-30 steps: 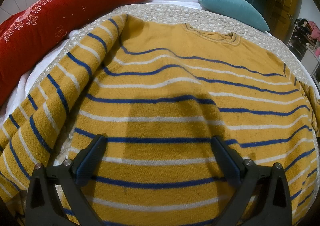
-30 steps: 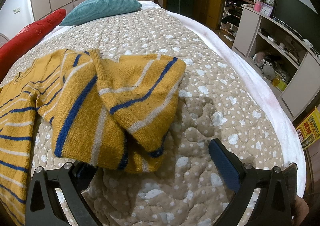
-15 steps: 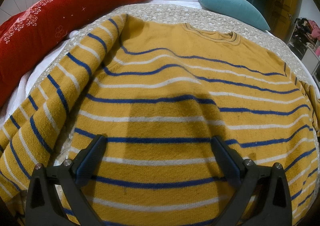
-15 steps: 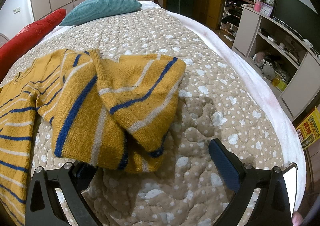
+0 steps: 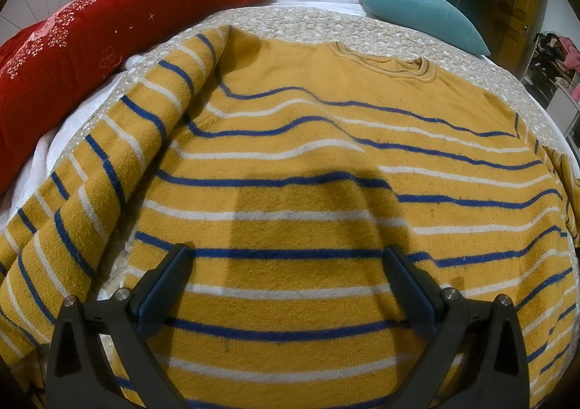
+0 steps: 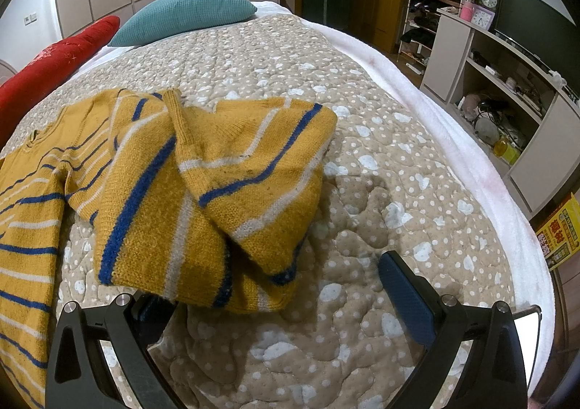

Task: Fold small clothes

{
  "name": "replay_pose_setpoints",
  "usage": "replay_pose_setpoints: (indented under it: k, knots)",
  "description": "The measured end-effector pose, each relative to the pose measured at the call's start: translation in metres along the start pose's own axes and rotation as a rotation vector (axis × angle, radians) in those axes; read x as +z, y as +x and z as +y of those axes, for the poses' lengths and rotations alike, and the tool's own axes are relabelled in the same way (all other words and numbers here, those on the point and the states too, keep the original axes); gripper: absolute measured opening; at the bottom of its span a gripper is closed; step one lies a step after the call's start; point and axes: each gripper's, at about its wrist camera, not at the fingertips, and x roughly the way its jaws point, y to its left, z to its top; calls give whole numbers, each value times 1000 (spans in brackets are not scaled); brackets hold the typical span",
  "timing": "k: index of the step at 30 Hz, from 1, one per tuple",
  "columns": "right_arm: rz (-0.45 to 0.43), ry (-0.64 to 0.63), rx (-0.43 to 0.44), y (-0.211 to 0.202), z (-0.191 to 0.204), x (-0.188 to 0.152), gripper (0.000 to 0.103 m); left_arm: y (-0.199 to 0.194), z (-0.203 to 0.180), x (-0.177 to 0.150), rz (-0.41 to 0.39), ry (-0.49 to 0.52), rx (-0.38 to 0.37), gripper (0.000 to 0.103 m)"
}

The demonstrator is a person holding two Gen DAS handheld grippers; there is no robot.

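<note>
While the bed (image 6: 362,140) was covered by a spotted beige quilt, a yellow sweater (image 5: 308,198) with blue and white stripes was laid flat on it, its neckline toward the pillows. One sleeve (image 6: 224,188) was seen folded over itself beside the body. A red pillow (image 5: 108,32) and a teal pillow (image 5: 420,15) were set at the head. The left gripper (image 5: 288,271) was held wide apart above the sweater's body, the right gripper (image 6: 275,285) likewise spread, at the sleeve's edge.
</note>
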Motion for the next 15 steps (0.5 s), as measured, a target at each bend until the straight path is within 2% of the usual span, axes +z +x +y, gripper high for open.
replay_pose_setpoints:
  k: [15]
  knots:
    - [0,0,0,0,0,0,103,4,-2,3,-8,-2,-2,103]
